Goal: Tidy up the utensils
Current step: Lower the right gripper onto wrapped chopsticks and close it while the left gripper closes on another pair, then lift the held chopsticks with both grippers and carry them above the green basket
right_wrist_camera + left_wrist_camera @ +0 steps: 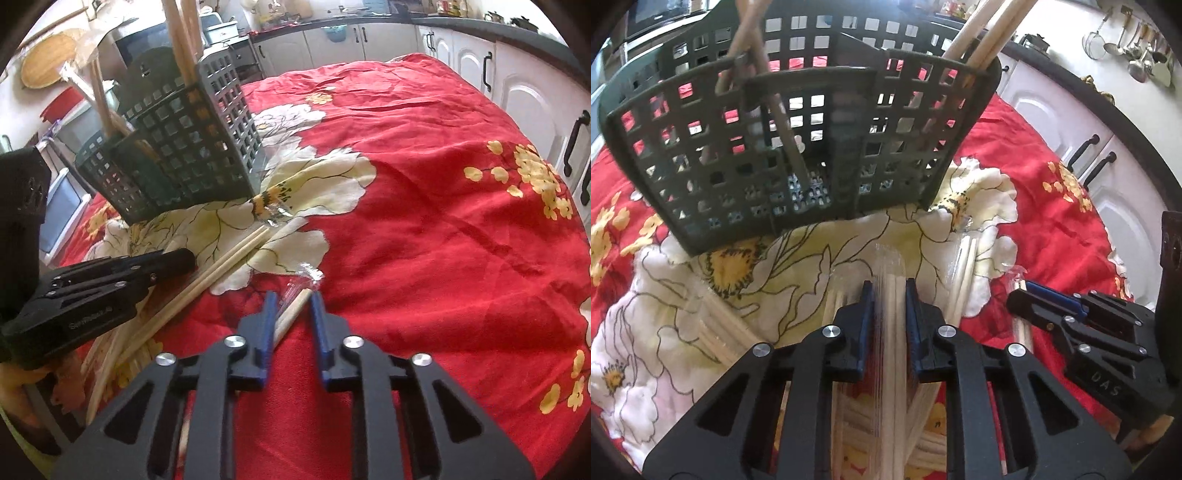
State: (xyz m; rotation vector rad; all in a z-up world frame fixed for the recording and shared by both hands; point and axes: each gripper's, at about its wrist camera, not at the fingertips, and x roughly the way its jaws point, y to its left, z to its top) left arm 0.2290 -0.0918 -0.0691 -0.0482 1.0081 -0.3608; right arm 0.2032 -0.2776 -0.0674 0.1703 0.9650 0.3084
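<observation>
A dark green lattice basket (798, 155) (184, 147) stands on the flowered red cloth, with several wooden chopsticks (979, 33) (181, 40) upright in its compartments. My left gripper (889, 295) (184, 258) is shut on a clear-wrapped pair of chopsticks (890, 266) just in front of the basket. To its right, my right gripper (294, 304) (1030, 295) is shut on the end of another wrapped pair (297, 306) low over the cloth. A bare pair of chopsticks (229, 258) (966, 266) lies between the two grippers.
More wrapped chopsticks (720, 332) lie piled on the cloth at the left. The red tablecloth (424, 184) stretches far to the right. White cabinets (517, 92) with black handles border the table, and ladles (1137, 48) hang on the wall.
</observation>
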